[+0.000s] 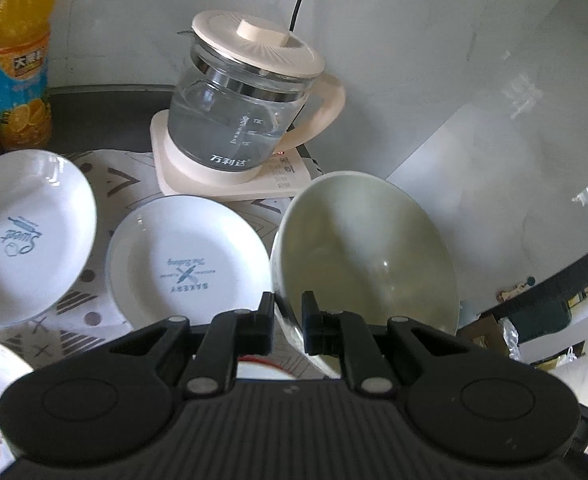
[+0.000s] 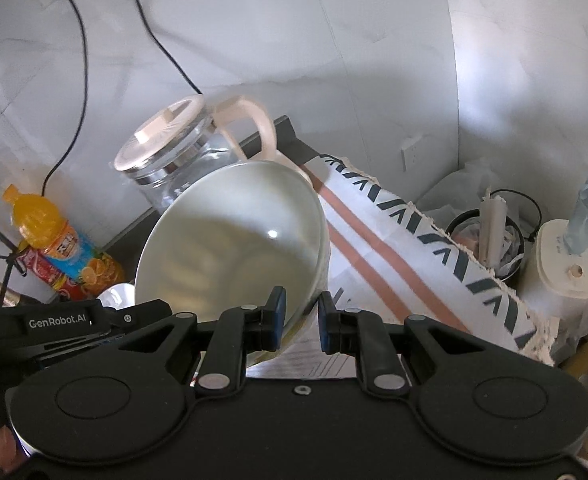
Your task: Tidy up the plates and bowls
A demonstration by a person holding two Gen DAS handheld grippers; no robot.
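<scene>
Jaws of both the left gripper (image 1: 287, 322) and right gripper (image 2: 302, 320) clamp the tilted, glossy pale-green bowl's (image 1: 368, 248) rim.

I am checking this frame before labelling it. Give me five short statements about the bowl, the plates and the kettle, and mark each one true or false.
1. Both claws grip the rim of the same pale bowl. True: the left claw and the right claw each pinch its edge.
2. The bowl holds soup. False: it is empty.
3. Two white printed plates lie on the patterned cloth. True.
4. The glass kettle has no lid. False: a cream lid covers it.
5. The orange drink bottle lies on its side. False: it stands upright.
</scene>
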